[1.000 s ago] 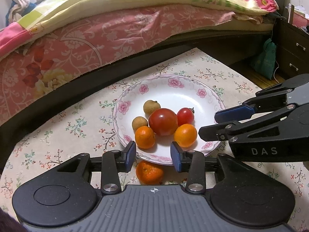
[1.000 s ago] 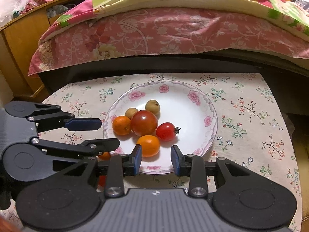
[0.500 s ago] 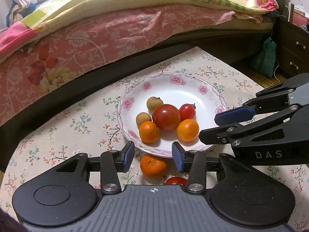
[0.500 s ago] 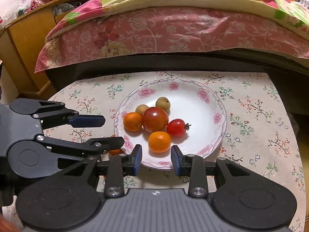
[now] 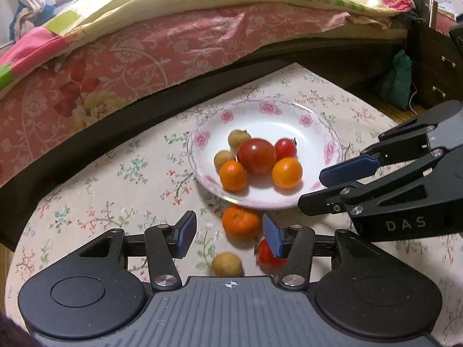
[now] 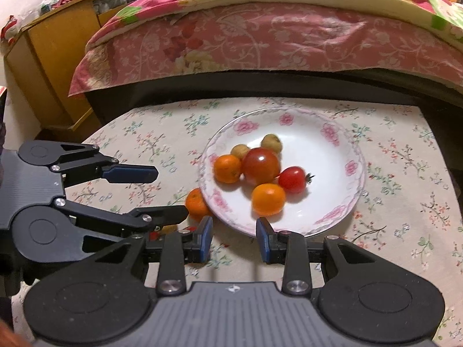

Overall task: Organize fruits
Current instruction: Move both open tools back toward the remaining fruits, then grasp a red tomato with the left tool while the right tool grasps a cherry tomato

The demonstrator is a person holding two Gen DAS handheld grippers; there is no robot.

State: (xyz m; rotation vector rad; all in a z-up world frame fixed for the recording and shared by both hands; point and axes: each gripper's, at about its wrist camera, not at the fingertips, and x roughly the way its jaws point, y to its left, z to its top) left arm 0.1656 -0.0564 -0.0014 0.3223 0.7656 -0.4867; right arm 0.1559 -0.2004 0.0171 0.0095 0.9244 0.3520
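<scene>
On the worktop (image 5: pixel 95 190), near side of the plate (image 5: pixel 318 133), a loose mandarin (image 5: pixel 240 221) sits between my released left gripper (image 5: pixel 228 234) fingers; right gripper (image 6: pixel 233 237) released, empty, beside the plate rim.

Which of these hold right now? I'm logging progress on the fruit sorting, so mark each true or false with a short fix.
1. The plate holds six fruits. True.
2. The left gripper is shut on a mandarin. False: it is open, and the mandarin lies on the cloth between its fingers.
3. A longan lies off the plate. True.
4. The right gripper holds a tomato. False: it is open and empty.
5. The big tomato sits on the cloth. False: it is on the plate.
</scene>
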